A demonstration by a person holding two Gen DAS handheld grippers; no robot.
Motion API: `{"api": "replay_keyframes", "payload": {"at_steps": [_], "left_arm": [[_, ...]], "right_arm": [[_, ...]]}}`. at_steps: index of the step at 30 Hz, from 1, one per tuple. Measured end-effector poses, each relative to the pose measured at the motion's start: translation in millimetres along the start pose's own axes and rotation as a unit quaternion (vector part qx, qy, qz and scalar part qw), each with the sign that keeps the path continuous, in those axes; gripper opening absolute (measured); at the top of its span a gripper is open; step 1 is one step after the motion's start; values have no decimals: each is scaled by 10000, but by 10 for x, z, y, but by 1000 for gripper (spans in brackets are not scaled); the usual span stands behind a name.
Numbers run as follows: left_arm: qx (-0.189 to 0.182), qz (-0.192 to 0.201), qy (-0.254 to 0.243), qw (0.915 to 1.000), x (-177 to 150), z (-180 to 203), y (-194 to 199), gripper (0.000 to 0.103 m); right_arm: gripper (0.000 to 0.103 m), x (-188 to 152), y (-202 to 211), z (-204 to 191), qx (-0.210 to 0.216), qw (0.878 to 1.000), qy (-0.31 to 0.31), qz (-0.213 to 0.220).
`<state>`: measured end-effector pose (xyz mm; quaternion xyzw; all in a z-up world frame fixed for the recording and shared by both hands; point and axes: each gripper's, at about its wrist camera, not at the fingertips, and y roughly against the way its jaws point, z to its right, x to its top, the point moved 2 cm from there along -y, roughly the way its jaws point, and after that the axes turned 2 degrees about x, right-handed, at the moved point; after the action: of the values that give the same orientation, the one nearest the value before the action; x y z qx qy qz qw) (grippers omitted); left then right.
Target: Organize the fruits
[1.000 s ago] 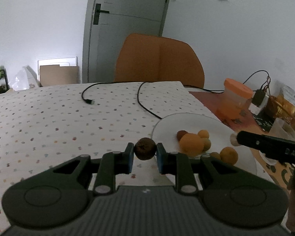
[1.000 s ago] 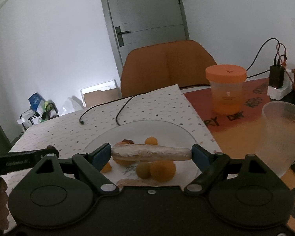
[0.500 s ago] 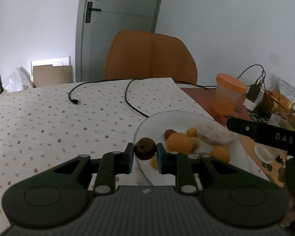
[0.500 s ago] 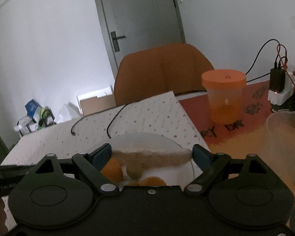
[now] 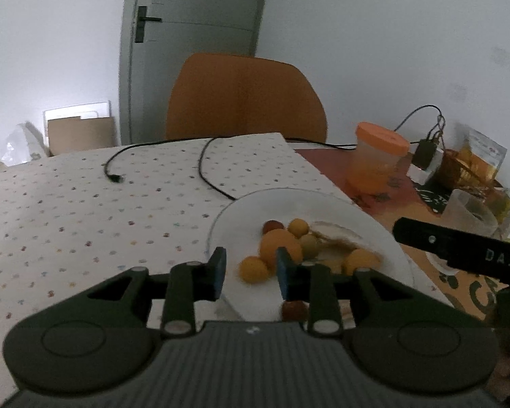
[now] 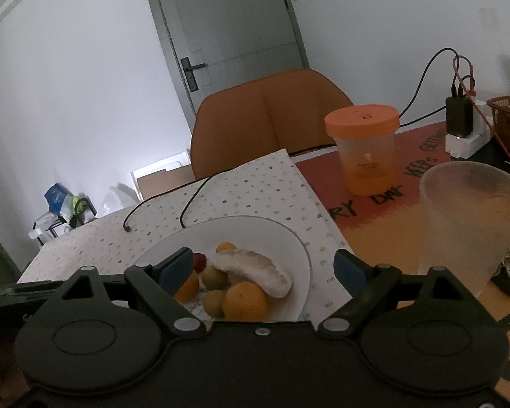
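A white plate (image 5: 323,204) on the dotted tablecloth holds several orange and green fruits, among them a large orange (image 5: 278,244). A small brown fruit (image 5: 293,310) lies at the plate's near edge below my left gripper (image 5: 250,268), which is open and empty above the plate. In the right wrist view the plate (image 6: 289,234) holds a pale wrapped banana-shaped item (image 6: 255,270), an orange (image 6: 244,301) and green fruits (image 6: 214,277). My right gripper (image 6: 263,268) is open and empty just above them.
An orange-lidded tub (image 6: 367,149) and a frosted plastic cup (image 6: 469,227) stand right of the plate. A black cable (image 5: 207,166) crosses the tablecloth. An orange chair (image 5: 244,98) stands behind the table. A charger and a basket (image 6: 506,119) sit at far right.
My left gripper moved over the plate, opened and let go of the brown fruit. My right gripper opened and released the pale wrapped item onto the plate.
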<state>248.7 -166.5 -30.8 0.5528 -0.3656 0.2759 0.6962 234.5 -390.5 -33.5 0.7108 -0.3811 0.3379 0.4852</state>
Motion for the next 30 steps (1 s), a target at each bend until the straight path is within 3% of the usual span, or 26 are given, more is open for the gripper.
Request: {"api": "replay_keyframes", "payload": {"at_steps": [9, 15, 20, 25, 30], "left_arm": [[282, 76, 132, 9995, -47, -218, 212, 41], [361, 152, 171, 9991, -100, -296, 381, 53], [442, 218, 211, 9986, -165, -336, 524, 69], [546, 251, 259, 9979, -232, -398, 683, 78], [645, 296, 305, 9970, -286, -441, 848, 88]], "right_arm": [[90, -47, 55, -120, 140, 9999, 57, -18], [93, -94, 128, -248, 238, 9996, 173, -29], [96, -128, 202, -347, 322, 9991, 245, -89], [103, -185, 291, -422, 377, 9987, 305, -156], [103, -249, 374, -503, 446, 9980, 354, -280]]}}
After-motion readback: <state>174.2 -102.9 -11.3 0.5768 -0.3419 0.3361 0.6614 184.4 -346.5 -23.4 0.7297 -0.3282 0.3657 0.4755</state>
